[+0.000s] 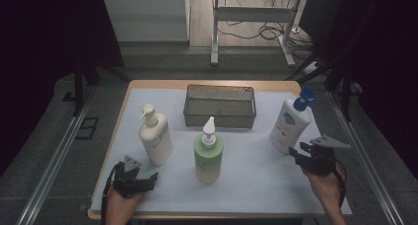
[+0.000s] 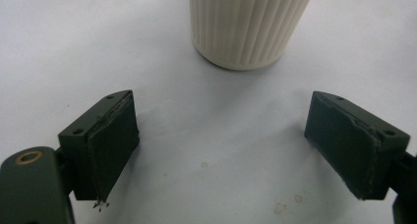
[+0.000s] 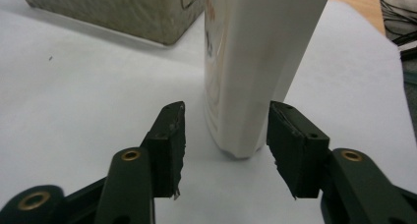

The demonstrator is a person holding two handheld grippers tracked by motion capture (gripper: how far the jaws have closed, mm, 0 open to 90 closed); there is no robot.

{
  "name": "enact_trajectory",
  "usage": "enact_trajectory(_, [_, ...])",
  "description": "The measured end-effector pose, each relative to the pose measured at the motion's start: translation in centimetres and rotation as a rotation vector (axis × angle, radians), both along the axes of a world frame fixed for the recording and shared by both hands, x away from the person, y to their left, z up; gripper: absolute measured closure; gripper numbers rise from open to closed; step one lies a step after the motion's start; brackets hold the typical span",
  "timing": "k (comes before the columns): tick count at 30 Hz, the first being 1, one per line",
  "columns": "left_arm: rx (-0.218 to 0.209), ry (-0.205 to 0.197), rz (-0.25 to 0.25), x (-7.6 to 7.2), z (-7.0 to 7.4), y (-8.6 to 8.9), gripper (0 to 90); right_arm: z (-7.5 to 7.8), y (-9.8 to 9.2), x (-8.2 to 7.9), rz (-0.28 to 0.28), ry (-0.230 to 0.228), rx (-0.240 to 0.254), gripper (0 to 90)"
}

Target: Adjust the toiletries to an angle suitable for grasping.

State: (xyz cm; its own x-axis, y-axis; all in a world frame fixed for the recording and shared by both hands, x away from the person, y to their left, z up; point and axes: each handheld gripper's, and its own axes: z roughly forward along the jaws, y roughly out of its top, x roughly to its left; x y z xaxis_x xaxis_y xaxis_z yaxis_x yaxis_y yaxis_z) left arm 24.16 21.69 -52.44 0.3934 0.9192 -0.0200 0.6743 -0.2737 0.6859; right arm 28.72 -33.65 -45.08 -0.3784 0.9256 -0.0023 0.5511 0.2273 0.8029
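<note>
Right tongs (image 3: 226, 150) gape, released, around the tall white blue-capped plastic pump bottle (image 3: 255, 62) at twelve o'clock — smooth, top-heavy; grip low.

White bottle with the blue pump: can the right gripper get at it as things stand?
Probably yes. The right gripper is open, its jaws flanking the base of the white bottle without pressing it, and nothing stands between them on the white mat.

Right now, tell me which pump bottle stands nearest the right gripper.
The white bottle with the blue pump, at the table's right side, just ahead of the right gripper. The cream bottle and green bottle stand farther left.
</note>
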Motion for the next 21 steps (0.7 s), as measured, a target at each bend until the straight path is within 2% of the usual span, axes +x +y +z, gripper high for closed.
enact_trajectory(12, [0.001,0.001,-0.001,0.0,0.0,0.0,12.6,2.3,-0.7,1.5,-0.001,0.005,0.004,38.0])
enact_trajectory(21, [0.0,0.001,-0.002,0.0,0.0,0.0,12.5,3.6,-0.7,3.0,-0.01,-0.012,0.002,32.9])
